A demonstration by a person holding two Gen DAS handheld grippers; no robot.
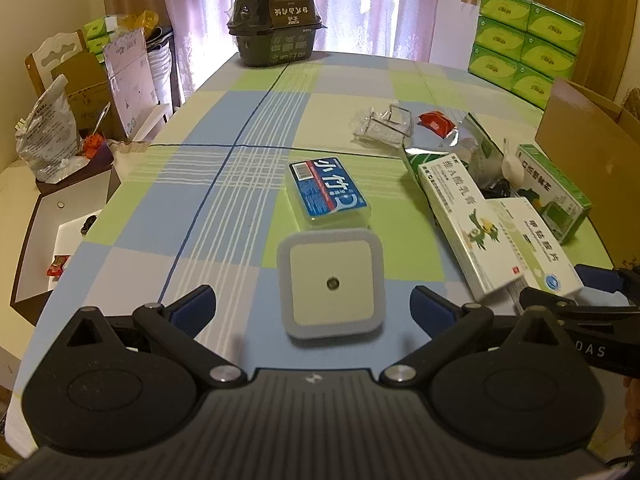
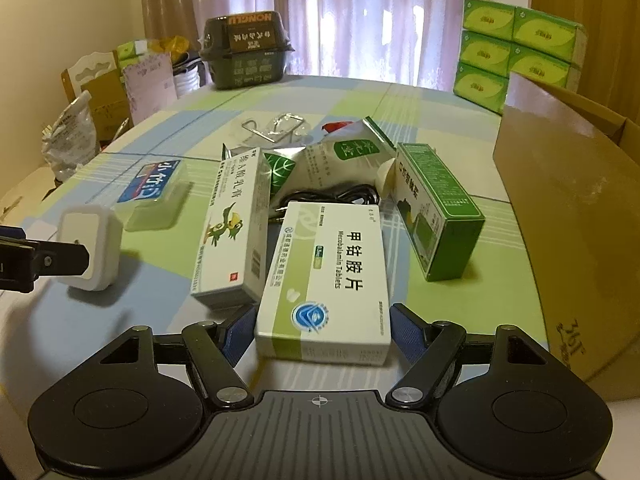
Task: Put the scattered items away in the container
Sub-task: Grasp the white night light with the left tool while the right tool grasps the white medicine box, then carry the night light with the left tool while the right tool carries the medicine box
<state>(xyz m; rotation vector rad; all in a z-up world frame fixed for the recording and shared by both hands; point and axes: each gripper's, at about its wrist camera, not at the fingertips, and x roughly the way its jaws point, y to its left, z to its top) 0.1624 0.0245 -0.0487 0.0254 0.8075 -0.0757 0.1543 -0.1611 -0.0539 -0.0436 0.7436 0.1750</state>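
Observation:
My left gripper [image 1: 314, 306] is wide open, with a white square night-light [image 1: 332, 284] lying flat just ahead between its fingers, untouched. My right gripper [image 2: 324, 326] has both blue pads against the sides of a white-and-green tablet box [image 2: 326, 276], which leans on a long white-and-green box [image 2: 236, 228]. Around them lie a green box [image 2: 436, 208], a silvery pouch [image 2: 340, 156], a black cable [image 2: 340, 196], a blue-labelled clear case [image 1: 328, 192] and a clear plastic packet [image 1: 382, 124]. An open cardboard box [image 2: 560, 200] stands to the right.
A checked cloth covers the table [image 1: 224, 184]. A dark lidded tub [image 1: 276, 28] sits at its far end and stacked green tissue packs [image 1: 524, 44] at the far right. Cartons, bags and a chair crowd the floor past the left edge [image 1: 80, 120].

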